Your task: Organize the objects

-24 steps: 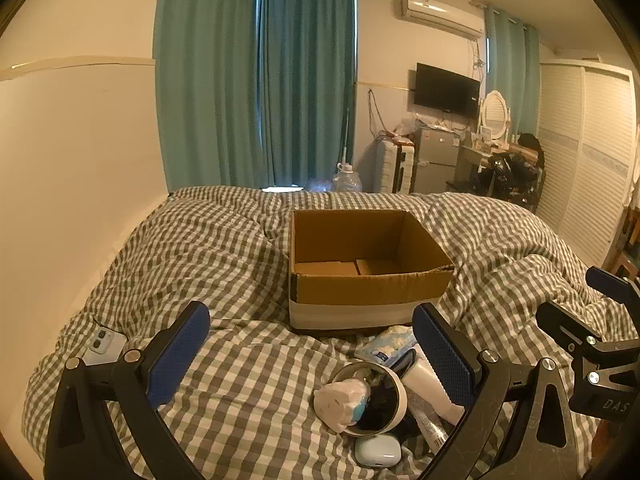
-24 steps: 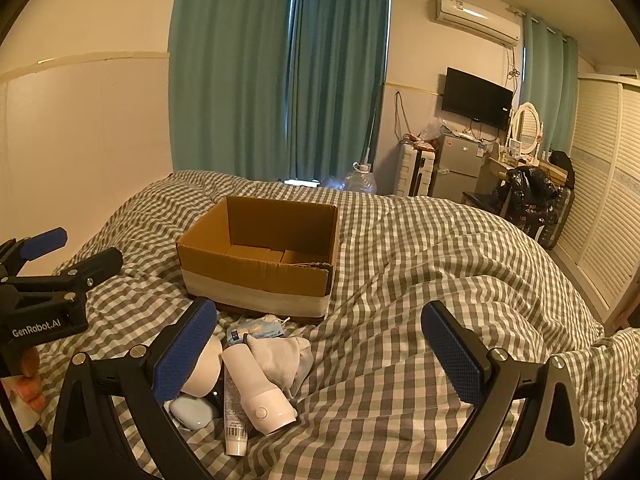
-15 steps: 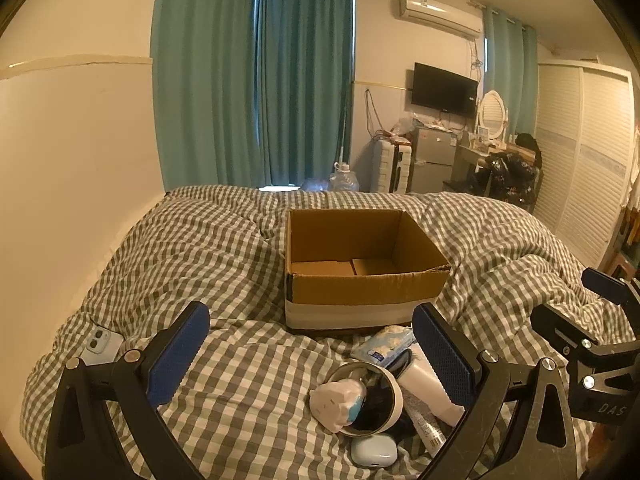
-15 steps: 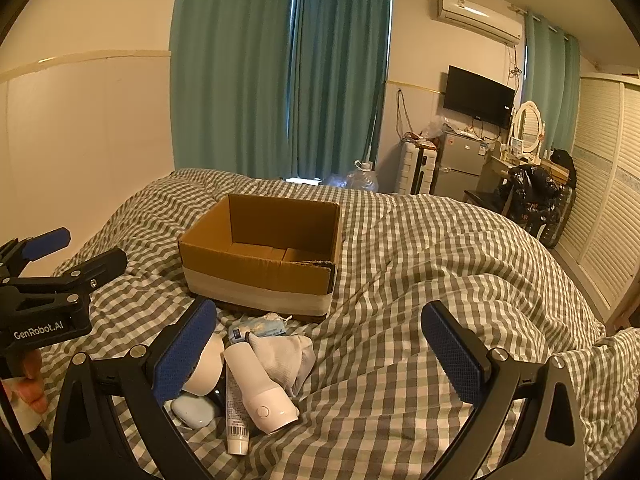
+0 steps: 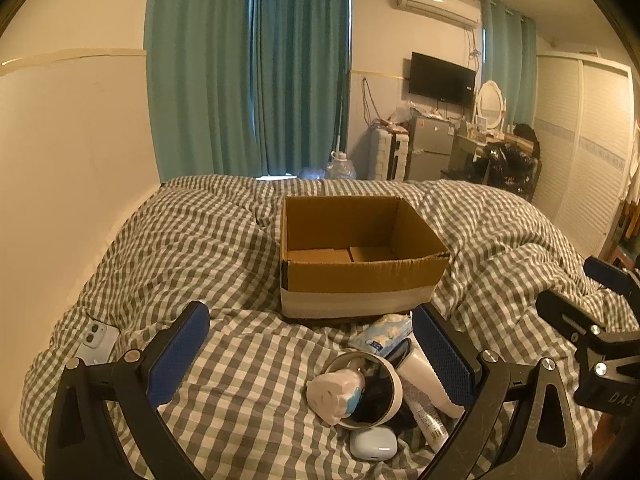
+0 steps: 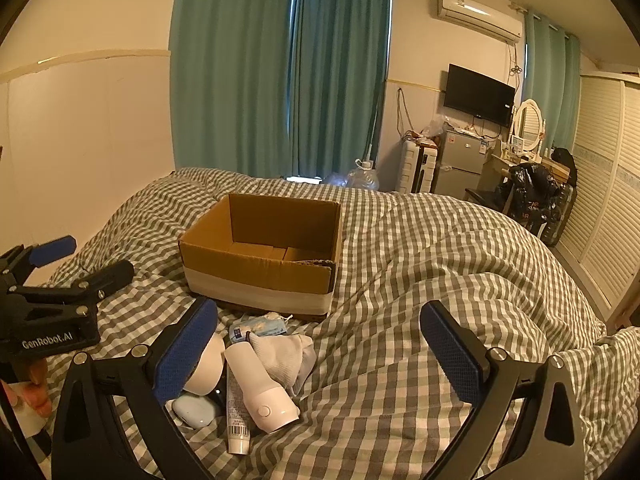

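Note:
An open, empty cardboard box (image 5: pixel 360 256) (image 6: pixel 260 264) stands on the checked bed. A small pile lies in front of it: a white cup (image 5: pixel 372 392) on its side with a crumpled white thing in its mouth, a white cylindrical device (image 6: pixel 260 384), a tube (image 6: pixel 237 416), a pale blue case (image 5: pixel 373 442), a tissue pack (image 5: pixel 382 334) and a white sock (image 6: pixel 286 354). My left gripper (image 5: pixel 310 354) is open and empty above the pile's left side. My right gripper (image 6: pixel 320 354) is open and empty, just right of the pile.
A phone in a pale blue case (image 5: pixel 94 344) lies at the bed's left edge by the wall. Teal curtains, a fridge (image 6: pixel 460 168), a cluttered desk and a wardrobe stand beyond the bed. Rumpled checked duvet (image 6: pixel 460 264) spreads to the right.
Both views have shifted slightly, as if both grippers drew back and rose a little. Nothing on the bed has moved.

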Action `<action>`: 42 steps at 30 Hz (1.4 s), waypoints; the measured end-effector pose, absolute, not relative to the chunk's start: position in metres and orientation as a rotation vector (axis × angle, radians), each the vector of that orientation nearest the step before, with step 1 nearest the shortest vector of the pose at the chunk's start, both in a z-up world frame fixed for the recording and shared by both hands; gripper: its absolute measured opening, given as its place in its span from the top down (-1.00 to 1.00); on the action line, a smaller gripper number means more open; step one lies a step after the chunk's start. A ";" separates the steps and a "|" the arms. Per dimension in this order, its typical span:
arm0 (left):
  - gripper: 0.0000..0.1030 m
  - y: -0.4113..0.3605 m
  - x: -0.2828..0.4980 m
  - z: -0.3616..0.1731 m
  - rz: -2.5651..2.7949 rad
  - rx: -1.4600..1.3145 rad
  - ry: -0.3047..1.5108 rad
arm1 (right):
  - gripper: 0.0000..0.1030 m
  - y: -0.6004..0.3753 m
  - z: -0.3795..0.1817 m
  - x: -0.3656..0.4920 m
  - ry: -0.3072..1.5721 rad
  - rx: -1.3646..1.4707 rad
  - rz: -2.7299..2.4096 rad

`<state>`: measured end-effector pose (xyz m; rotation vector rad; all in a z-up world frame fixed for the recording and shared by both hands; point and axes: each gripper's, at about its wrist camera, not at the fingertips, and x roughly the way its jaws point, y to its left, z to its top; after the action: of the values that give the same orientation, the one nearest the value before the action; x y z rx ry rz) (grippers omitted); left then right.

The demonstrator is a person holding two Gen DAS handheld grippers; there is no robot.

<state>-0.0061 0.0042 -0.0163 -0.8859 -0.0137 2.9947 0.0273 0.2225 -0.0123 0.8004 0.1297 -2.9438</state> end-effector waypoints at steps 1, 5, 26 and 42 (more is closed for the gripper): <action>-1.00 0.005 -0.006 -0.017 2.994 -0.886 -0.011 | -0.95 0.223 -0.012 0.028 0.128 0.797 -2.940; -1.00 0.006 -0.007 -0.017 2.983 -0.892 -0.021 | -0.95 0.221 -0.012 0.029 0.149 0.799 -2.934; -1.00 0.006 -0.002 -0.013 2.995 -0.871 -0.010 | -0.95 0.223 -0.008 0.030 0.155 0.802 -2.959; -1.00 0.003 0.017 0.005 2.999 -0.832 0.011 | -0.93 0.212 0.013 0.051 0.181 0.752 -2.942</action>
<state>0.0174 0.0030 0.0049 -0.8324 0.0109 2.9985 0.0508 0.2121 0.0127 0.7524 0.1806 -2.9421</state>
